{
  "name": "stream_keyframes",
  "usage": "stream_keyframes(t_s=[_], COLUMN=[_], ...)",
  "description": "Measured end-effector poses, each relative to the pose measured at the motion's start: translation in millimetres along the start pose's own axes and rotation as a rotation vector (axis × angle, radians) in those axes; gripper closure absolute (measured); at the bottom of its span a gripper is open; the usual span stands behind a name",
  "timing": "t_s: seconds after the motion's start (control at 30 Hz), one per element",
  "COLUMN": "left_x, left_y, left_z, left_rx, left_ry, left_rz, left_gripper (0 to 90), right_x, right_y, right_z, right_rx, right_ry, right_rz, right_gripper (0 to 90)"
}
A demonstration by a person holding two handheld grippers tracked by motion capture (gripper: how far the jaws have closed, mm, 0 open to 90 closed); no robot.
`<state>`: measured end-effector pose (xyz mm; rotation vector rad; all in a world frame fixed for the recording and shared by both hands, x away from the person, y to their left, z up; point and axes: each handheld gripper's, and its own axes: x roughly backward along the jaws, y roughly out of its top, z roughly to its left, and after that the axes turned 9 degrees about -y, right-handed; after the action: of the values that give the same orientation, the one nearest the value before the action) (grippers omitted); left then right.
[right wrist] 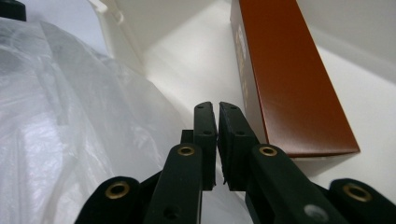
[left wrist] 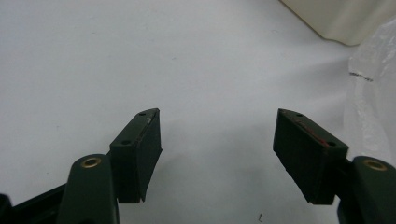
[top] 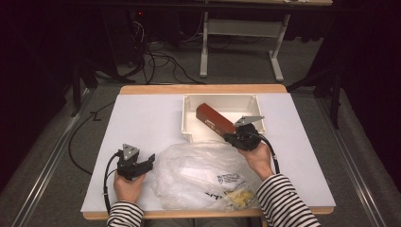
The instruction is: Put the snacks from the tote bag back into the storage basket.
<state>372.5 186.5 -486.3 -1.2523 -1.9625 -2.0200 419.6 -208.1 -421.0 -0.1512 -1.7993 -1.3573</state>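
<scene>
Beside the brown box (right wrist: 289, 79), the right claw (right wrist: 217, 106) is closed, empty.

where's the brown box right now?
In the high view the brown box lies slanted in the white tray at the table's far right, with the right gripper at its near end and the plastic bag just in front.

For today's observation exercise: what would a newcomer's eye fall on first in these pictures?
Likely the reddish-brown box lying slantwise in the white tray at the table's far side. Next, the crumpled clear plastic bag at the near edge between the hands. The right gripper is shut beside the box; the left gripper hangs open over bare table.
</scene>
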Motion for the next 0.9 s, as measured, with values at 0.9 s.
stream_keyframes(t_s=[0.9], left_x=[-0.2], left_y=[0.1], left_z=[-0.5], left_rx=[-0.004], left_ry=[0.003], left_rz=[0.004], left_gripper=[32.7], right_x=[-32.5], right_y=[-1.3], right_z=[-6.5], right_rx=[-0.048], right_ry=[-0.074], right_rz=[0.098], right_gripper=[90.0])
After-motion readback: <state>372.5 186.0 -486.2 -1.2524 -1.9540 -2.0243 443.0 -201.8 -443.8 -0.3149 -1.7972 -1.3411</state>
